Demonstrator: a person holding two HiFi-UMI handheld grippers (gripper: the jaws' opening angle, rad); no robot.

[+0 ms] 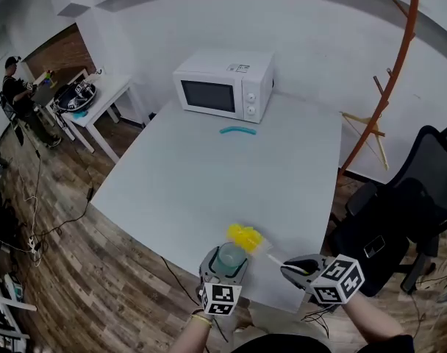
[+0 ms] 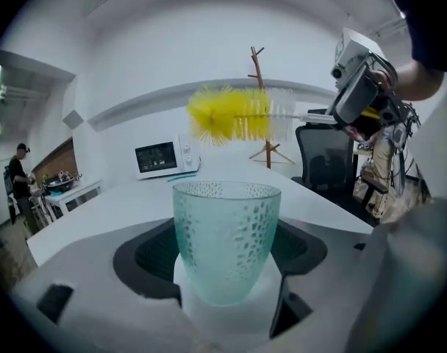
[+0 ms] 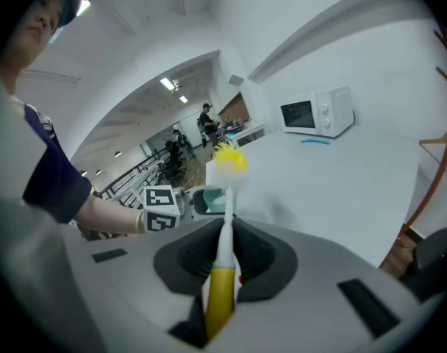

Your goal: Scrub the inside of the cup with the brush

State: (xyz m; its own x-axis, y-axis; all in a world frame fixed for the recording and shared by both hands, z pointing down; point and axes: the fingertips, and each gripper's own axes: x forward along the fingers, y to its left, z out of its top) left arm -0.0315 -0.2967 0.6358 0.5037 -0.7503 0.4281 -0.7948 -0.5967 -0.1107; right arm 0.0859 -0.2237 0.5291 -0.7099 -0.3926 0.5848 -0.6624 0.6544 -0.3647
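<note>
Brush [image 1: 245, 236] clenched by right gripper [image 3: 225, 230], at 1 o'clock of cup [image 1: 229, 257] clamped in left gripper [image 2: 225, 259], was judged to need centred entry.

No writing could be read anywhere. A small label [image 1: 238, 68] sat on top of the microwave [image 1: 225, 85], its print too small to read. The marker cubes [image 1: 221, 298] [image 1: 338, 279] bore only black-and-white square patterns.

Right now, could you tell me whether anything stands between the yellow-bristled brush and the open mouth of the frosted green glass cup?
Nothing visible does. The yellow-bristled brush, clamped in the right gripper, hovers above the frosted green glass cup, upright in the left gripper; only air separates bristles from its open rim.
</note>
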